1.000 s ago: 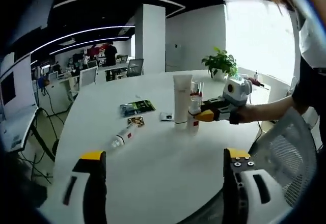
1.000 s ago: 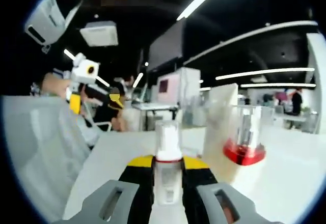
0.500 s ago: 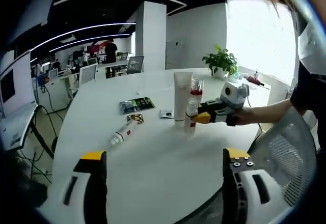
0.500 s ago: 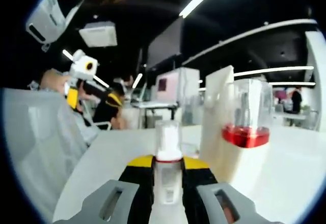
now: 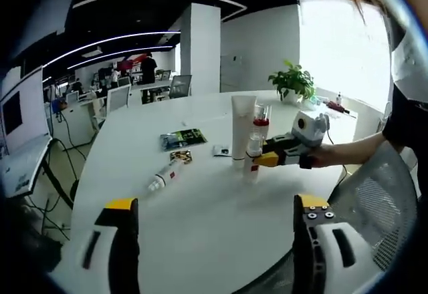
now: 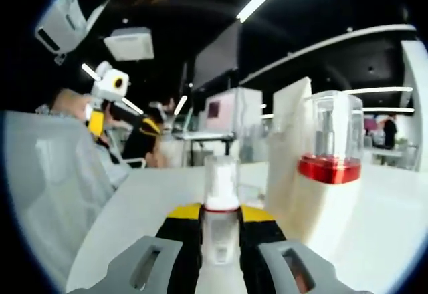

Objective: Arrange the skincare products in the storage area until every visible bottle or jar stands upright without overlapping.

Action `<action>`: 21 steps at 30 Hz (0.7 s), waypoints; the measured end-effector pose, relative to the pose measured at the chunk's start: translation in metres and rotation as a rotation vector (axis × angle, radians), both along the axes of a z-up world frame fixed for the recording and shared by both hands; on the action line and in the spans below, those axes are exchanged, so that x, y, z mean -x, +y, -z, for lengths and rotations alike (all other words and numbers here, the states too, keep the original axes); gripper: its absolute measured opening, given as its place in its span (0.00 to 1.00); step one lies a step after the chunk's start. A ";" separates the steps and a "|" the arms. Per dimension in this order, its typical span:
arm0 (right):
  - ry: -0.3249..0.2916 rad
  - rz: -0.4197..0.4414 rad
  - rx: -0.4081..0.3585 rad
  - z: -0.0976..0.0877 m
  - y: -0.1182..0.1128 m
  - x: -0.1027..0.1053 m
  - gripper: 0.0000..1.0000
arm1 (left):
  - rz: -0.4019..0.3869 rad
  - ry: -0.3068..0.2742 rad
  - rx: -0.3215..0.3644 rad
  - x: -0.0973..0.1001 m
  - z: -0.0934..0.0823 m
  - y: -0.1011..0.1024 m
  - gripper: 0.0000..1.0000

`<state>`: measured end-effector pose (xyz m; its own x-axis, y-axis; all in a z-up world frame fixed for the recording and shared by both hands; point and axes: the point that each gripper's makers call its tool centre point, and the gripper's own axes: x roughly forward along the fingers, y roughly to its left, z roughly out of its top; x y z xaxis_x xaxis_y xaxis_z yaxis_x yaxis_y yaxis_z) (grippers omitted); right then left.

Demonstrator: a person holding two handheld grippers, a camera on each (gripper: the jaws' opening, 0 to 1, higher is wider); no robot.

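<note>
In the left gripper view, the left gripper (image 5: pixel 210 240) hung above the near edge of the round white table (image 5: pixel 200 200), its two jaws spread wide with nothing between them. Across the table the right gripper (image 5: pixel 266 159) came in from the right, held by a person's hand (image 5: pixel 321 155), and clamped a small clear bottle (image 5: pixel 252 162) that stood upright on the tabletop. Just behind it stood a tall white tube (image 5: pixel 241 130), upright, and a clear-capped bottle with a red band (image 5: pixel 259 120), also upright; the three were bunched close together. Well to their left a white pump bottle (image 5: pixel 164 175) lay on its side, its long axis running from near left to far right, its nozzle end toward the near left. Farther back lay a dark green packet (image 5: pixel 182 139), a small gold item (image 5: pixel 179 156) and a small sachet (image 5: pixel 221 150), all flat. A potted plant (image 5: pixel 291 83) stood at the far right.

The right gripper view gave the close side of that cluster. The right gripper (image 6: pixel 220 222) was closed narrowly on the small clear bottle (image 6: pixel 220 204), which rose straight up between the jaws, cap uppermost. Just right of it stood the white tube (image 6: pixel 289 167) and the red-banded bottle (image 6: pixel 334 140), both vertical. At far left the left gripper (image 6: pixel 101 100) showed, raised.
</note>
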<state>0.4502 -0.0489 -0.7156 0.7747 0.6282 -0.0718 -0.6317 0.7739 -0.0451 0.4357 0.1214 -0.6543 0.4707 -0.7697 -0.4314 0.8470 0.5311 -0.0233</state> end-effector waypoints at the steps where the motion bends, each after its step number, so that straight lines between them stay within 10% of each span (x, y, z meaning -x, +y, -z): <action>1: 0.002 0.003 0.012 0.001 0.001 0.000 0.13 | -0.002 -0.001 0.001 0.000 0.000 0.000 0.91; 21: 0.126 0.032 0.102 0.019 -0.015 0.023 0.20 | -0.032 -0.010 0.008 -0.005 -0.003 0.005 0.90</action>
<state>0.4271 -0.0635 -0.7344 0.7751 0.5877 -0.2319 -0.6124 0.7892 -0.0466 0.4402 0.1266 -0.6517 0.4994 -0.7574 -0.4206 0.8298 0.5577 -0.0189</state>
